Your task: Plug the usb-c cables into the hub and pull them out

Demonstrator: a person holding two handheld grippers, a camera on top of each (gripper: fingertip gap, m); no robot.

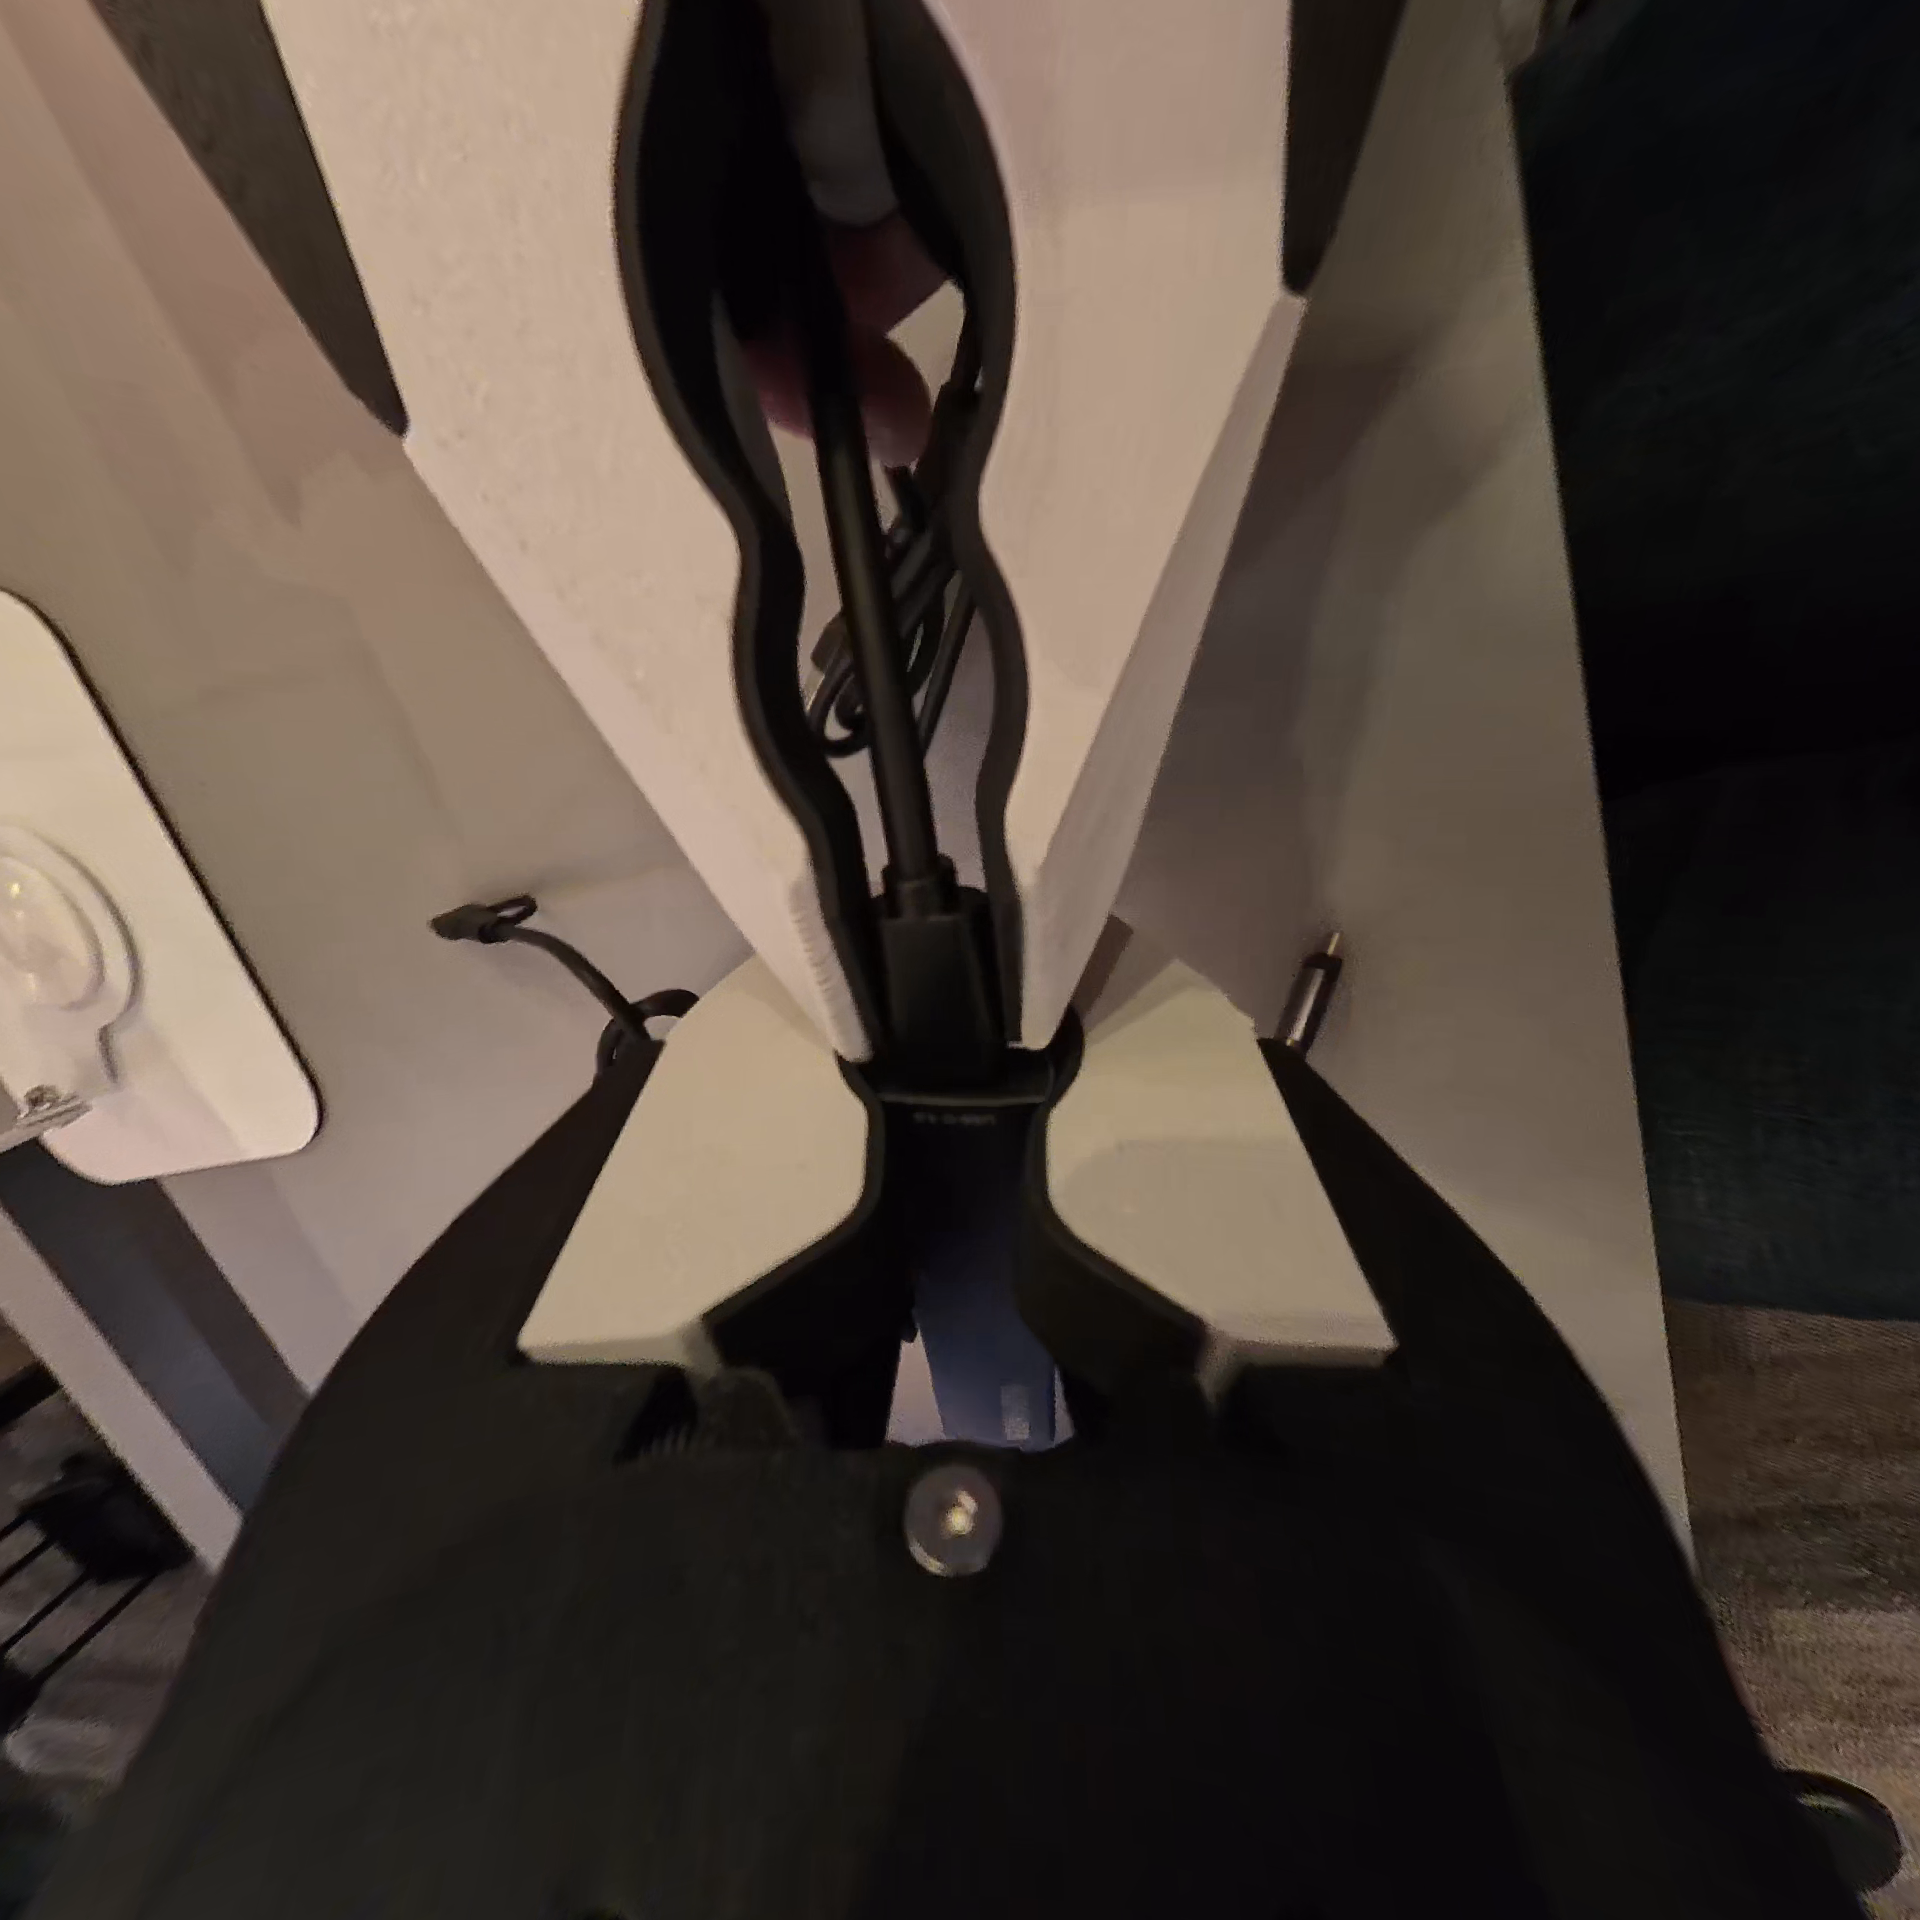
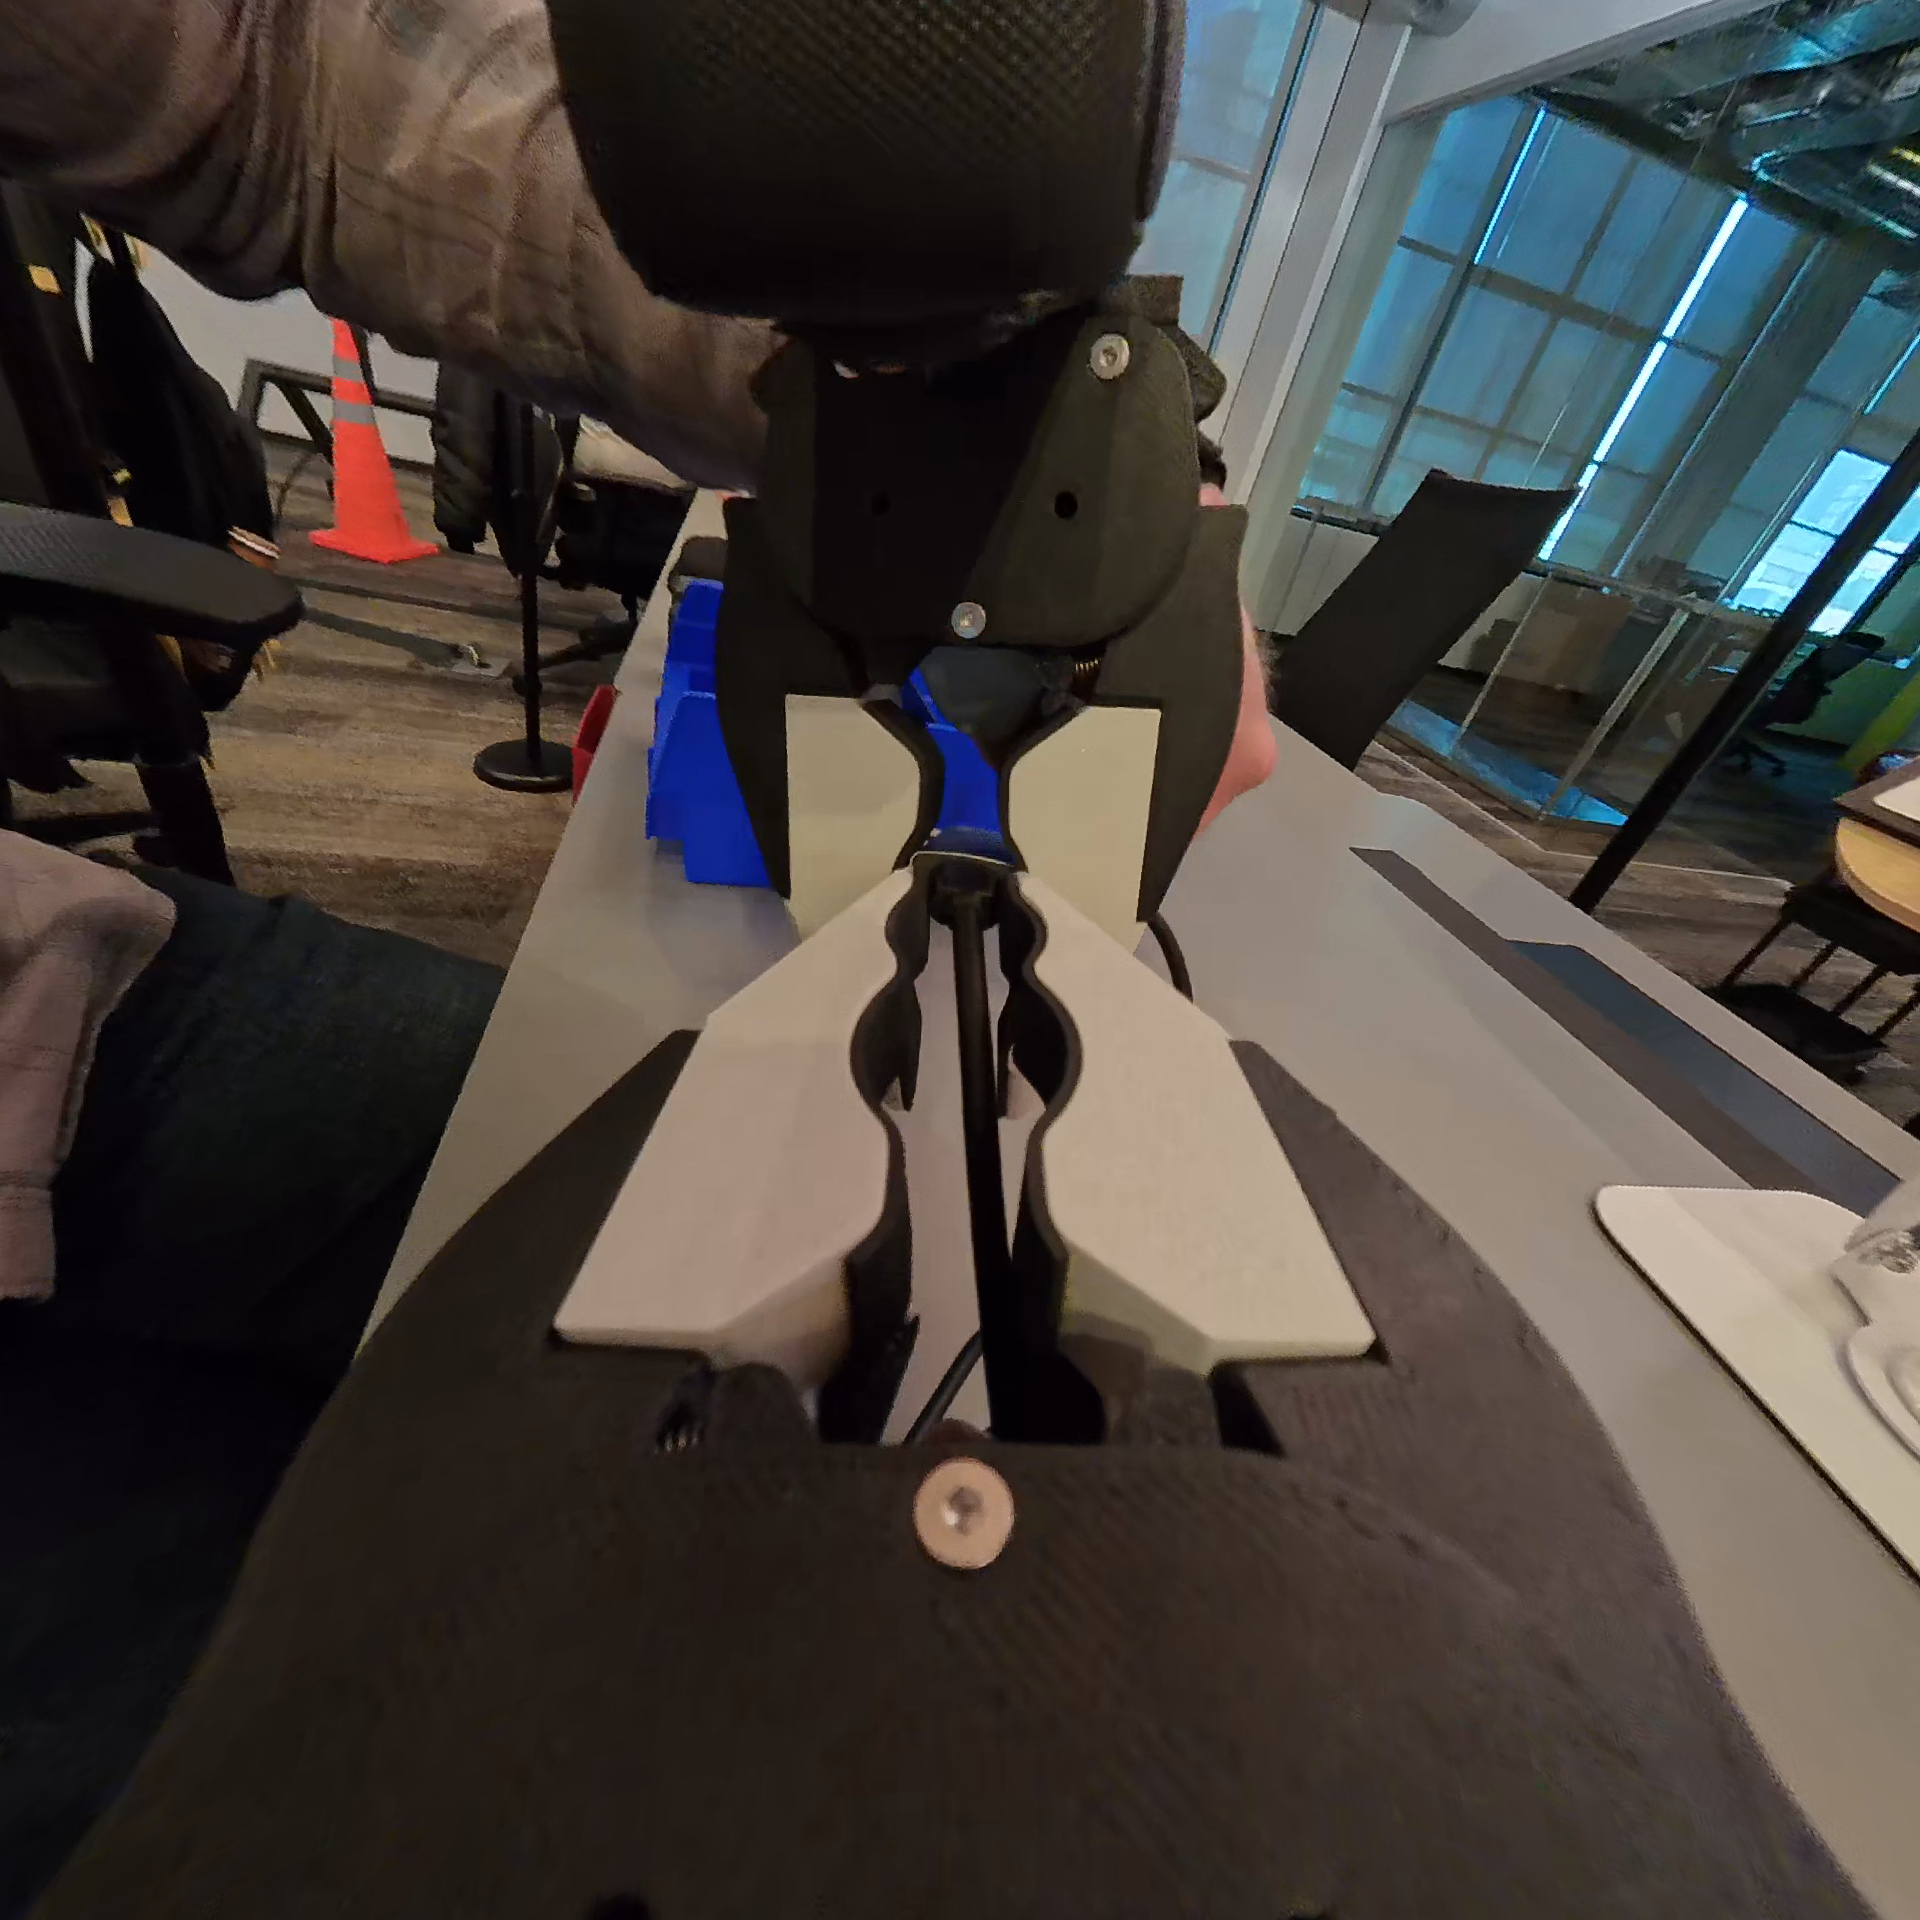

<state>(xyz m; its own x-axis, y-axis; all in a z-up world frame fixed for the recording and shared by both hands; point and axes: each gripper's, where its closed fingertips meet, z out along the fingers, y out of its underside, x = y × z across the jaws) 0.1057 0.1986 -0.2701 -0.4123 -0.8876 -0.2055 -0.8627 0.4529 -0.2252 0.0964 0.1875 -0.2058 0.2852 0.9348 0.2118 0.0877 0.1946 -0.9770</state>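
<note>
My left tool [image 1: 951, 1081] was closed on the dark hub [image 1: 951, 1143], pinching it near its end so the port faced my other tool. My right tool [image 2: 961, 883] was clamped on the black usb-c cable [image 2: 982, 1122] just behind its plug [image 1: 928, 961], the cord trailing back between its white fingers [image 2: 790, 1164]. The two tools met tip to tip above the grey surface [image 2: 1403, 987], evidently to keep plug and port in line. The plug sat against the hub's end; whether fully seated I could not tell. Another loose cable end [image 1: 1311, 992] lay just right of the tools; blue bins [image 2: 696, 769] stood farther off.
</note>
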